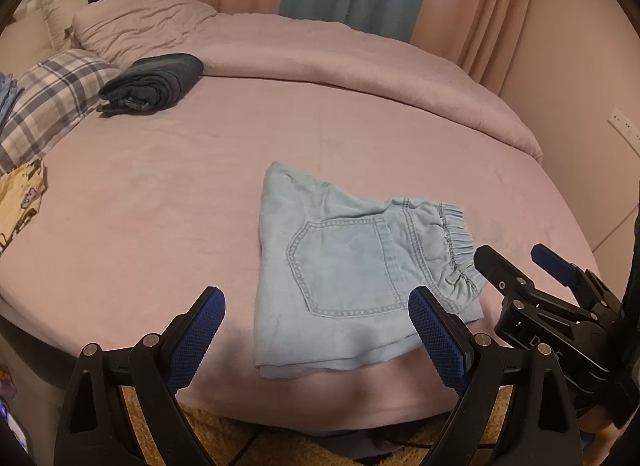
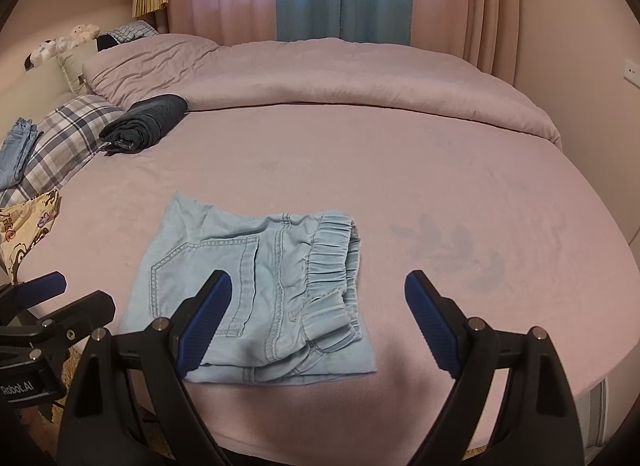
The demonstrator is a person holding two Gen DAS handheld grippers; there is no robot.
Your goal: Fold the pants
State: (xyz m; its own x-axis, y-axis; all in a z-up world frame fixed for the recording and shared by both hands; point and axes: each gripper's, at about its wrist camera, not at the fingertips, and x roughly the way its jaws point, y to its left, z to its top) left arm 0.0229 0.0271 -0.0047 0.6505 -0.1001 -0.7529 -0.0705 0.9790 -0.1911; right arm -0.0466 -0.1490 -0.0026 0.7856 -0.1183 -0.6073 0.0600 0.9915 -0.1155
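Observation:
The light blue denim pants [image 1: 344, 266] lie folded into a compact square near the front edge of the bed, back pocket up and elastic waistband to the right. They also show in the right wrist view [image 2: 256, 290]. My left gripper [image 1: 316, 306] is open and empty, held just above the pants' front edge. My right gripper [image 2: 318, 286] is open and empty, hovering over the waistband side. The right gripper also shows at the right of the left wrist view [image 1: 516, 262]. The left gripper shows at the left of the right wrist view [image 2: 76, 294].
The bed [image 1: 160, 193] has a pink sheet and a bunched pink duvet [image 1: 320, 49] at the back. A dark folded garment [image 1: 156, 81] lies far left by a plaid pillow [image 1: 48, 105]. Patterned yellow cloth [image 2: 24, 229] lies at the left edge. A wall [image 1: 580, 85] stands to the right.

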